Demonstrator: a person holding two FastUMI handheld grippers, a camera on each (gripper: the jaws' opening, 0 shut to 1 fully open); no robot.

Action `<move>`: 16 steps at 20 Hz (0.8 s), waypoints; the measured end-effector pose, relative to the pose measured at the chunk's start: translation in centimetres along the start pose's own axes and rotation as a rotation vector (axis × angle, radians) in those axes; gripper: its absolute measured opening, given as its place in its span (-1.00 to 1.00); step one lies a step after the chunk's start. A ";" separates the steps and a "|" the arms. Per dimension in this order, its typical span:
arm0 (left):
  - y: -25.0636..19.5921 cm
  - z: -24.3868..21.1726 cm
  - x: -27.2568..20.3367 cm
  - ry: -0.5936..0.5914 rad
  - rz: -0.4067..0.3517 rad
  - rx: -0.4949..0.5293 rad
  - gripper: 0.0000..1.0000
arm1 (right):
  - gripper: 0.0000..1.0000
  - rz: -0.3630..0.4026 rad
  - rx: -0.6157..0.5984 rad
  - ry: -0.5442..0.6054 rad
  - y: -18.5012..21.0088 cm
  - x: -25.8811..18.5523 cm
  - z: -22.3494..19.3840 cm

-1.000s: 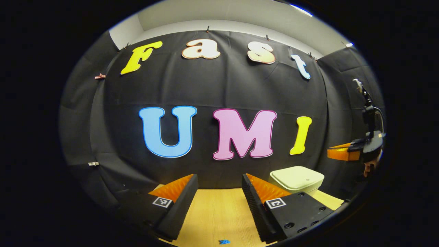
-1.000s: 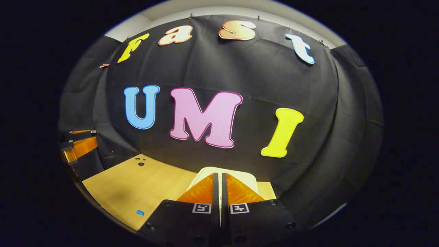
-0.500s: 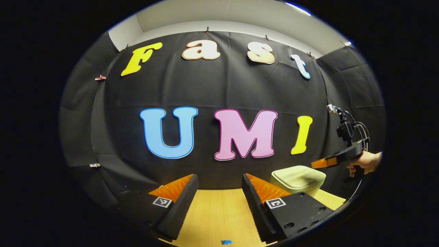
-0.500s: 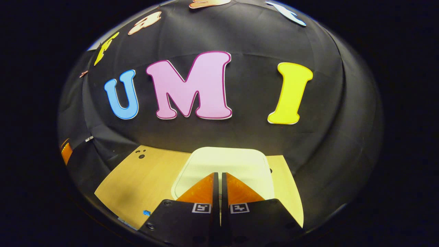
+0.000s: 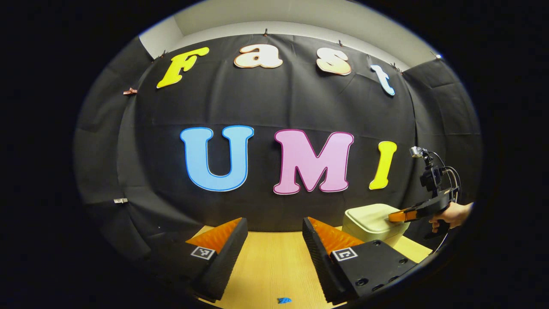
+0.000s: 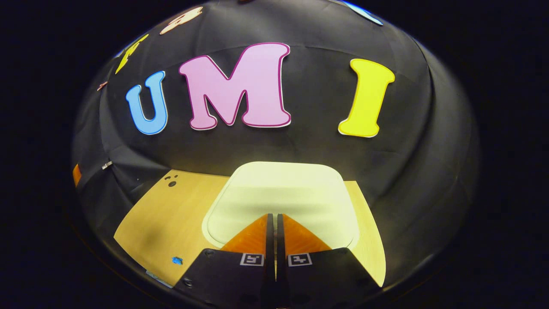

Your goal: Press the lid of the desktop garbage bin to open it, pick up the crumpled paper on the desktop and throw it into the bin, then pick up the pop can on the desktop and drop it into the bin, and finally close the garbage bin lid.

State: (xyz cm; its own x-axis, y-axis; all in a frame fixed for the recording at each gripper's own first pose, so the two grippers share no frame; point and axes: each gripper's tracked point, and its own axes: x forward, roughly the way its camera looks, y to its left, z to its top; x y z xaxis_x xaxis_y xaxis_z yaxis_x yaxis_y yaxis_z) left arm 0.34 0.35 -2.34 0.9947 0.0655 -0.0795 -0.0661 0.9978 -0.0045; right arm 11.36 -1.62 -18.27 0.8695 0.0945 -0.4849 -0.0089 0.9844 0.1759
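Note:
A pale cream garbage bin (image 5: 371,220) with its lid down stands at the back right of the wooden desk. In the right gripper view its lid (image 6: 281,195) lies close below me, and my right gripper (image 6: 272,216) is shut with its tips over the lid's near part, touching or nearly so. The left gripper view shows that same right gripper (image 5: 396,216) held by a hand (image 5: 451,214), its tips at the bin's right top edge. My left gripper (image 5: 274,225) stands open above the desk, left of the bin, with nothing between its fingers.
A wooden desk (image 5: 274,266) runs up to the black cloth wall. A small blue mark (image 5: 282,300) lies on the desk near its front, also the blue mark (image 6: 176,260) in the right gripper view. Small dark holes (image 6: 171,182) sit at the desk's back left.
My right gripper has come down and forward onto the bin's lid, staying shut. The left gripper has barely moved and stays open.

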 end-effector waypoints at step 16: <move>-0.4 0.0 -0.5 0.005 -0.001 -0.013 0.68 | -0.89 -0.007 0.061 -0.019 0.0 -0.1 0.3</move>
State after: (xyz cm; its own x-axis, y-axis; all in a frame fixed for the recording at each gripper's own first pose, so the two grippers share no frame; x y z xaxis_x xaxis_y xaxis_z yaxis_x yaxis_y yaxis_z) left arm -0.14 -0.04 -2.33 0.9944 0.0643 -0.0844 -0.0660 0.9977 -0.0177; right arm 11.43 -1.63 -17.97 0.8788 0.0846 -0.4695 0.0265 0.9740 0.2252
